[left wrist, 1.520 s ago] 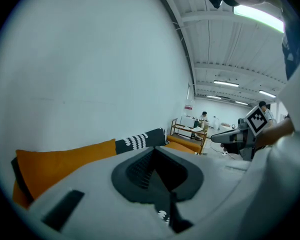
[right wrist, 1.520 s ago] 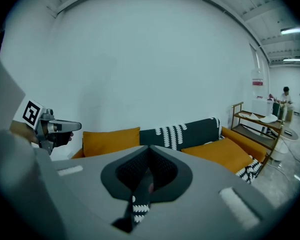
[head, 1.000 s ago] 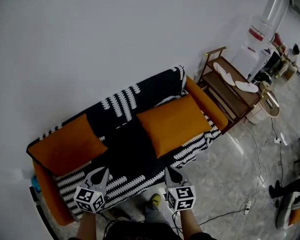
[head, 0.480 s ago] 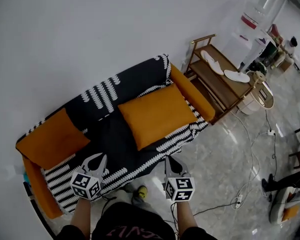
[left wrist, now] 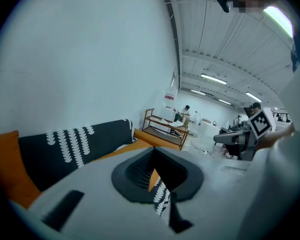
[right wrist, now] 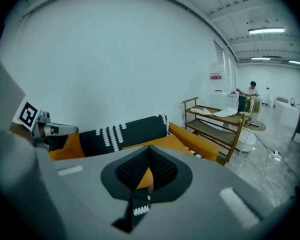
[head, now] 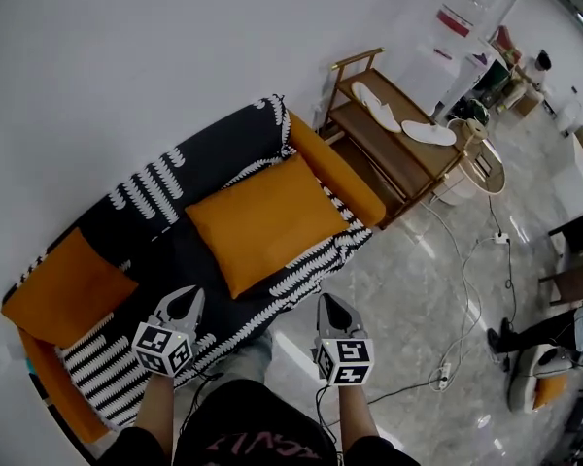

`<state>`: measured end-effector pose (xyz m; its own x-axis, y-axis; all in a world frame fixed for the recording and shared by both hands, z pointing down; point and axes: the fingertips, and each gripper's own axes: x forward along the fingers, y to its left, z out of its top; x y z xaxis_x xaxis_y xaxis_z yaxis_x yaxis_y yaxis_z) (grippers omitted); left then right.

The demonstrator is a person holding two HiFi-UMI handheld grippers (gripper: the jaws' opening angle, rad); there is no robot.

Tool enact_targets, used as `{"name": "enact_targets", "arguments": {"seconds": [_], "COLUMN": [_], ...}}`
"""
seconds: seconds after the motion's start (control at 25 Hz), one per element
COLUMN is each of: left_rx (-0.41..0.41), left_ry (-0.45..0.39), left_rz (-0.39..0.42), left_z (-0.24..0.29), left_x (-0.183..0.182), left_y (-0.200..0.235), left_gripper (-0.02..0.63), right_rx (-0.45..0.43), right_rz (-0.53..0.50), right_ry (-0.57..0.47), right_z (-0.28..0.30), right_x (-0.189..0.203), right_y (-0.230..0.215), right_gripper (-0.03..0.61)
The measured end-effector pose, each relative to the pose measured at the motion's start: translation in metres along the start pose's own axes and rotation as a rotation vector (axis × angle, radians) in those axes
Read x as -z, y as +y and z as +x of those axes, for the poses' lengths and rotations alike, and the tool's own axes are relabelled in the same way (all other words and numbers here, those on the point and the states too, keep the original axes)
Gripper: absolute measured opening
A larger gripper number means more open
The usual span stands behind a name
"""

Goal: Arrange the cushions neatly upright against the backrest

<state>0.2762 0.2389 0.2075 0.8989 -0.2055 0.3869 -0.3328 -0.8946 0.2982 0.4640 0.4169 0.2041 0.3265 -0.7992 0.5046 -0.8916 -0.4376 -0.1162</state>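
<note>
While the left claw (head: pixel 182 306) and right claw (head: pixel 332 311) hang closed and empty before the sofa (head: pixel 155 187), the orange cushion (head: pixel 265 223) lies flat on its seat, lengthwise along it.

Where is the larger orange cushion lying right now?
In the head view, the cushion lies on the sofa seat, right of centre, beside the orange armrest next to the wooden shelf.

Head view steeply above sofa (head: pixel 165 190); both gripper views low, near, facing it.
</note>
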Motion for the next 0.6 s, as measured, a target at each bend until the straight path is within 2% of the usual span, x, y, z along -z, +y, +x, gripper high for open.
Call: {"name": "enact_targets", "arguments": {"seconds": [0.16,0.36,0.6], "left_rx": [-0.011,-0.043,-0.049], "left_ry": [0.013,0.046,0.093], "left_rz": [-0.064,-0.109,-0.14], "left_z": [0.053,0.109,0.157], "left_x": [0.002,-0.003,0.003], "left_y": [0.018,0.052,0.07], "left_gripper": [0.0,0.0,0.0], "right_rx": [0.019,0.025,0.037], "right_rz": [-0.033,-0.05,-0.052], "right_ry": [0.037,0.1,0.151], "right_z": [0.035,0.084,0.136], "right_x": [-0.012,-0.027,-0.039], "right_y": [-0.035,-0.071,-0.1], "right_gripper": [0.014,0.014,0.014]}}
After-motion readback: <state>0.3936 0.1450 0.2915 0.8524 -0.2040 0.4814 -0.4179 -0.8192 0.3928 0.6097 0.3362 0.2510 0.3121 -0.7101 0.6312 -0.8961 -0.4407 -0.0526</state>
